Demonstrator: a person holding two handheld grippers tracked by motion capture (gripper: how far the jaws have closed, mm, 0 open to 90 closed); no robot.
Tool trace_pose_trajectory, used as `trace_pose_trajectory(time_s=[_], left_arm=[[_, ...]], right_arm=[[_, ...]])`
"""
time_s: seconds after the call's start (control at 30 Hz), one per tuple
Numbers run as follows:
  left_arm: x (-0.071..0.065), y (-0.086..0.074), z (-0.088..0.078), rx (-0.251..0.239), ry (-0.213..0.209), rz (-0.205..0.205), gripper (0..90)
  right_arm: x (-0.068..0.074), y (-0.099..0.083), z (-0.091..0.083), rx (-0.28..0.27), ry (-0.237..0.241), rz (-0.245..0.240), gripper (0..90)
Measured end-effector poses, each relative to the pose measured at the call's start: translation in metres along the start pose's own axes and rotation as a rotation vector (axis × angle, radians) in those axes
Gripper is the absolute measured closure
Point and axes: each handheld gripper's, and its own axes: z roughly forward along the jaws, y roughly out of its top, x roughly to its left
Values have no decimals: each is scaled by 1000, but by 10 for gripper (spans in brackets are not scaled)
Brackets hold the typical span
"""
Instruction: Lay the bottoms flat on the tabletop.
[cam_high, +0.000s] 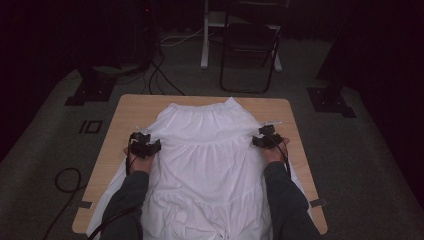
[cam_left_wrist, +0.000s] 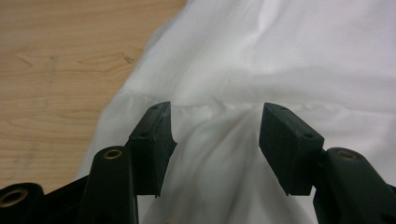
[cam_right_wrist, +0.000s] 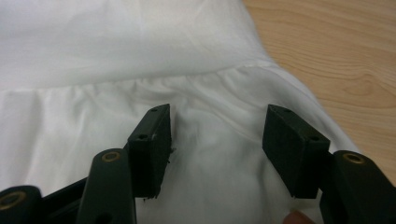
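While jaws gape, white skirt (cam_high: 210, 150) flat on table (cam_high: 125, 110).

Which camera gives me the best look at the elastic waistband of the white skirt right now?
The high view: the gathered waistband lies whole along the far end of the white skirt on the table. The left gripper view frames a tier seam beyond open jaws, and the right gripper view a gathered seam, both lower down the cloth.
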Motion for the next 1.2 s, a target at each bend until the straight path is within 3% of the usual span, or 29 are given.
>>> trace_pose_trajectory(time_s=[0.13, 0.17, 0.27, 0.33, 0.47, 0.63, 0.7, 0.73, 0.8, 0.9, 1.2], left_arm=[[0, -7, -19, -13, -26, 34, 432], [-2, -16, -30, -19, -43, 43, 422], [-6, -33, -46, -25, -58, 51, 405], [-7, -47, -55, -15, -66, 38, 404], [-9, -70, -69, 0, -62, 70, 390], [-4, -94, -79, 24, -72, 20, 385], [-2, -102, -79, 34, -65, 17, 378], [0, -106, -80, 13, -74, 12, 372], [4, -108, -80, 3, -73, 16, 371], [14, -106, -77, 0, -67, 14, 374], [60, -93, -60, -2, -65, 7, 375]], right_arm=[[0, -5, -17, -34, 11, -15, 394], [3, -13, -32, -55, 22, -32, 385], [8, -26, -50, -73, 35, -45, 357], [10, -38, -60, -81, 37, -53, 347], [12, -62, -75, -75, 31, -75, 330], [17, -89, -90, -66, 75, -73, 327], [25, -101, -92, -47, 97, -97, 314], [27, -105, -92, -41, 102, -102, 313], [31, -114, -91, -40, 101, -113, 310], [26, -117, -89, -56, 128, -57, 302], [28, -117, -87, -71, 128, -58, 290]])
